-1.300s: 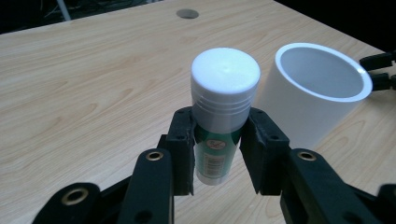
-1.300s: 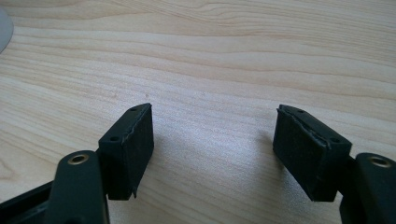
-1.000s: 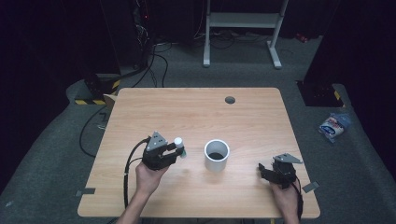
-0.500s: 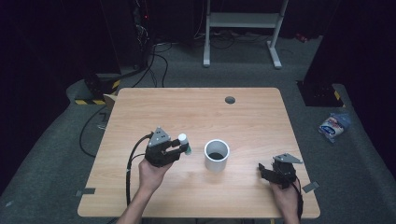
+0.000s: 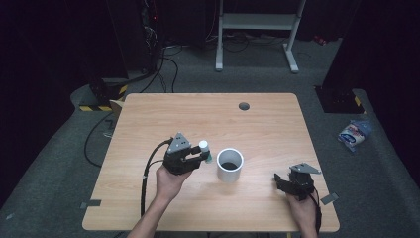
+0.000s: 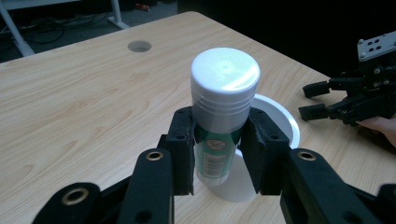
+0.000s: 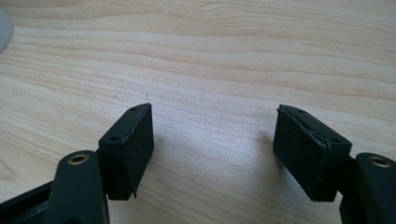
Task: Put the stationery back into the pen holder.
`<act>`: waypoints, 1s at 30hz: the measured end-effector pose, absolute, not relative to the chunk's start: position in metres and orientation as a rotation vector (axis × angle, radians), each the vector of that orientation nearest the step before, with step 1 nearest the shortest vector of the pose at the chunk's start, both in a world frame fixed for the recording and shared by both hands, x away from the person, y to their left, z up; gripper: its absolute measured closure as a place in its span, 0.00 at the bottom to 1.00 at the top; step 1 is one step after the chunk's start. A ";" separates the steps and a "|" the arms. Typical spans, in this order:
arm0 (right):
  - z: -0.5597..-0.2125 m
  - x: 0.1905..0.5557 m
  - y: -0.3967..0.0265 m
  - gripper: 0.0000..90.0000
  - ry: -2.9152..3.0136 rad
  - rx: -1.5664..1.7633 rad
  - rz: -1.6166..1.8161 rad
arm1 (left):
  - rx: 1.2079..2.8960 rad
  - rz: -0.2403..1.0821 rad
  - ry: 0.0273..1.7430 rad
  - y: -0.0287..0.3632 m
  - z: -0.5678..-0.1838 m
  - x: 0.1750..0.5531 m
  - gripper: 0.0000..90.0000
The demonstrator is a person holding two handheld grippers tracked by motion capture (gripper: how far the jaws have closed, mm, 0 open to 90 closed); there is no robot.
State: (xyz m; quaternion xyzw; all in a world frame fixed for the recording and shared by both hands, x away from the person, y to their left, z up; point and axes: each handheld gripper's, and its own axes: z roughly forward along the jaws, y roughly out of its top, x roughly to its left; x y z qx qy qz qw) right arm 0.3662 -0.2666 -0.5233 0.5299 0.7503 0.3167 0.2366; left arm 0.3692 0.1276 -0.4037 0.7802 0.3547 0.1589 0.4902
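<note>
The left claw (image 6: pixel 217 154) squeezes a bottle (image 6: pixel 222 112) beside the cup (image 5: pixel 230 165). The right claw (image 7: pixel 212 154) gapes empty. A bump could tip the cup.

Table: light wooden rectangular tabletop (image 5: pixel 148 119), under both the left jaws and the right jaws.
Hole: dark round cable hole (image 5: pixel 243 106), in the tabletop well ahead of both.
Stand: white metal frame (image 5: pixel 257 22), on the floor far beyond.
Packet: blue-and-white plastic packet (image 5: pixel 354 133), on the carpet outward of the right jaws.
</note>
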 end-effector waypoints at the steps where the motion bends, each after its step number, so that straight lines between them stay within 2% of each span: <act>1: -0.523 0.366 -0.267 0.32 2.057 1.452 0.868 | 1.897 0.389 0.857 0.126 -0.403 0.370 0.72; 30: -0.523 0.366 -0.267 0.32 2.057 1.452 0.868 | 1.928 0.331 0.766 0.089 -0.396 0.383 0.72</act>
